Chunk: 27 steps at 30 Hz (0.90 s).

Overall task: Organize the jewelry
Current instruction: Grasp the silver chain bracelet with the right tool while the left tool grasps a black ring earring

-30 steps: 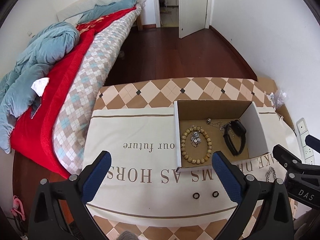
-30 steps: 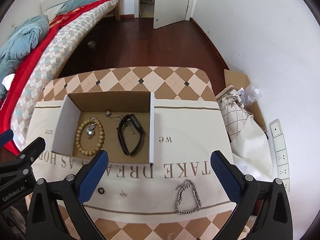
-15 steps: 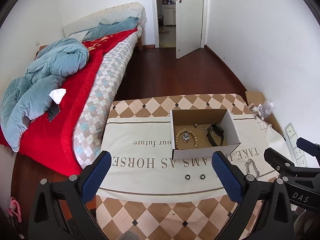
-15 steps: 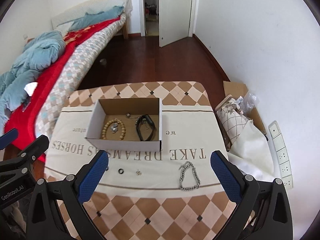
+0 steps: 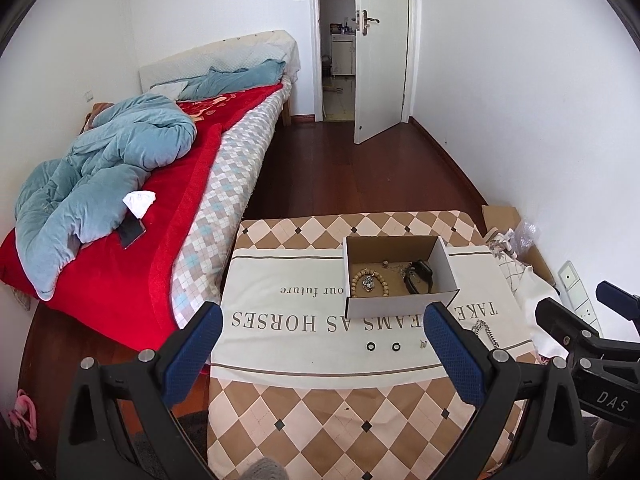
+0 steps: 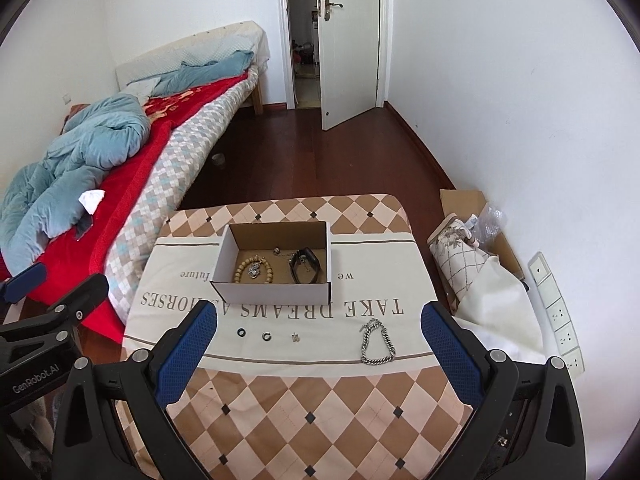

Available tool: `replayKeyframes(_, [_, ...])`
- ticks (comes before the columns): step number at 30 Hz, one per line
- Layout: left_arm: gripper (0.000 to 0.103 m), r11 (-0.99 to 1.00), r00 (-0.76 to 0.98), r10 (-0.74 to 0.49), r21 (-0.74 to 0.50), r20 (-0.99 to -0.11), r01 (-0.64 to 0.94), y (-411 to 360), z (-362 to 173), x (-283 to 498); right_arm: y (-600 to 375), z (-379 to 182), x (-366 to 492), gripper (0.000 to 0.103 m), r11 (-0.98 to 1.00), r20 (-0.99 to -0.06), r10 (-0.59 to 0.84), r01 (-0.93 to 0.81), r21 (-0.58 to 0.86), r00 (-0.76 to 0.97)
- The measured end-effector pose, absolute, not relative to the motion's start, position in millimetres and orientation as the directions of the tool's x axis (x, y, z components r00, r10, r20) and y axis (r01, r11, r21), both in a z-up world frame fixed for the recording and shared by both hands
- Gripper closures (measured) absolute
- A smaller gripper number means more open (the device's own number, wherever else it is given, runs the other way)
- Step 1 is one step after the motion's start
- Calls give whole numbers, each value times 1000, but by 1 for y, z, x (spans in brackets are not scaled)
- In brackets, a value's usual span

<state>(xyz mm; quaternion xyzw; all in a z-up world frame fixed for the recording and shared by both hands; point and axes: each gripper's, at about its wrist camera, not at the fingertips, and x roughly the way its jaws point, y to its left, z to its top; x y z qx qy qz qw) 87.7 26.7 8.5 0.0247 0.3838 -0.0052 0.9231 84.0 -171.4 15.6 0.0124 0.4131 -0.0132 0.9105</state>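
Observation:
A white cardboard box (image 6: 272, 298) (image 5: 400, 307) stands on the cloth-covered table. It holds a wooden bead bracelet (image 6: 253, 270) (image 5: 368, 281), a thin chain (image 6: 282, 252) and a black watch band (image 6: 306, 270) (image 5: 418, 276). In front of the box lie two dark rings (image 6: 241, 332) (image 6: 266, 335) (image 5: 371, 346), a small stud (image 6: 295, 337) and a silver chain bracelet (image 6: 376, 342) (image 5: 486, 330). My left gripper (image 5: 322, 354) and right gripper (image 6: 320, 356) are both open and empty, held high above the near side of the table.
A bed (image 6: 132, 152) with red cover and blue quilt runs along the left. A cardboard sheet, bags and folded fabric (image 6: 468, 256) lie on the floor right of the table. A power strip (image 6: 556, 312) lies by the wall. The door (image 6: 348, 40) stands ajar.
Both grippers have pulled up and back from the table, so the box and jewelry look smaller and farther away. Nothing on the table has moved.

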Motion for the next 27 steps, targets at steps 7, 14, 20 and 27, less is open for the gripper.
replayKeyframes(7, [1, 997, 669, 71, 81, -740, -17, 28, -16, 93, -184, -2, 82, 1, 996, -770, 13, 61, 67, 638])
replayKeyframes(14, [0, 982, 583, 182, 171, -792, -75, 36, -78, 116, -232, -69, 99, 46, 971, -839, 38, 179, 160, 542])
replayKeyframes(20, [0, 972, 480, 235, 206, -845, -112, 47, -132, 142, -290, -128, 110, 46, 928, -891, -8, 336, 163, 454])
replayKeyframes(27, [0, 973, 411, 231, 213, -882, -89, 40, -174, 164, -323, -185, 133, 45, 913, -934, 1, 381, 147, 358])
